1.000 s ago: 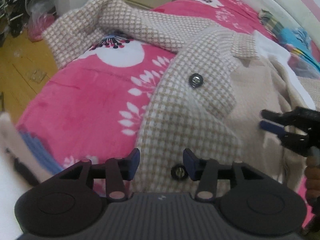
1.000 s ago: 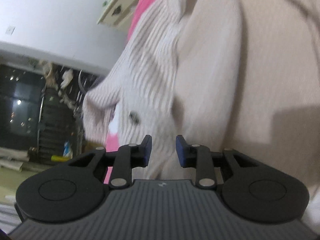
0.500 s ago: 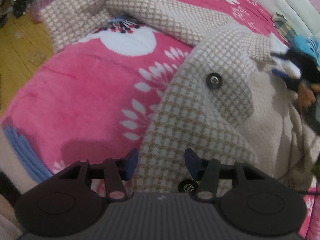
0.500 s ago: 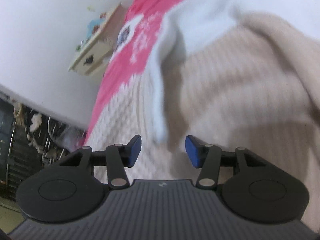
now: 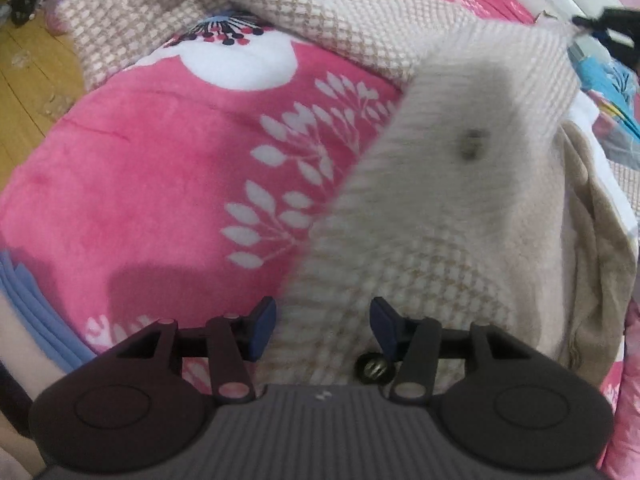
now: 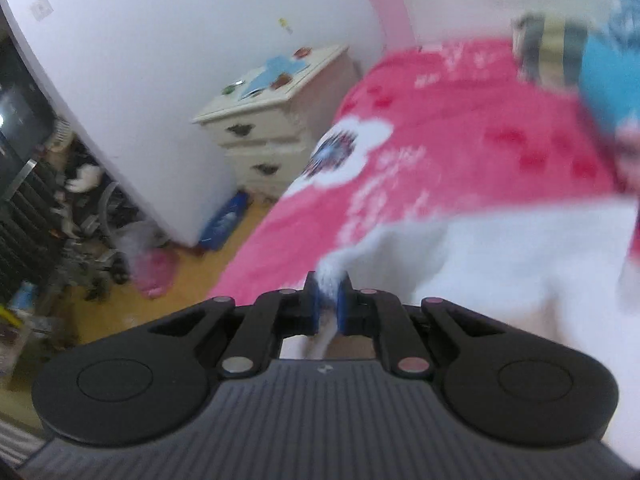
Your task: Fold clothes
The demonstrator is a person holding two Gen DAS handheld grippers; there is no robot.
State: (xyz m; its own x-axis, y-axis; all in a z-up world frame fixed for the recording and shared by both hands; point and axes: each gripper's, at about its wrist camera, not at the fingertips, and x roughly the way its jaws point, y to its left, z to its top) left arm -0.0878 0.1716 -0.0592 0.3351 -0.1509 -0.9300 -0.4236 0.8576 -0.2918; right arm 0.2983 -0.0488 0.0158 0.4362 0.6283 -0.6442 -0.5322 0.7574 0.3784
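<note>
A beige-and-white checked cardigan (image 5: 460, 184) lies on a pink flowered blanket (image 5: 160, 160), one sleeve (image 5: 280, 4) stretched across the top. My left gripper (image 5: 323, 328) is open and hovers low over the hem, with the fabric lying between its blue pads and a dark button (image 5: 372, 367) by the right finger. At the upper right, my right gripper (image 5: 604, 28) pinches the cardigan's upper corner and holds the front panel raised and blurred. In the right wrist view the right gripper (image 6: 328, 300) is shut on a pale fabric edge (image 6: 480, 272).
A cream nightstand (image 6: 272, 120) stands beside the bed against a white wall. Clutter and a pink bag (image 6: 156, 272) sit on the wooden floor at the left. Blue patterned cloth (image 5: 608, 92) lies at the bed's far right, and a tan garment (image 5: 592, 240) beside the cardigan.
The right gripper swept from the cardigan's lower right up to its top corner, closed on the edge and lifted the front panel. The left gripper sank slightly toward the hem.
</note>
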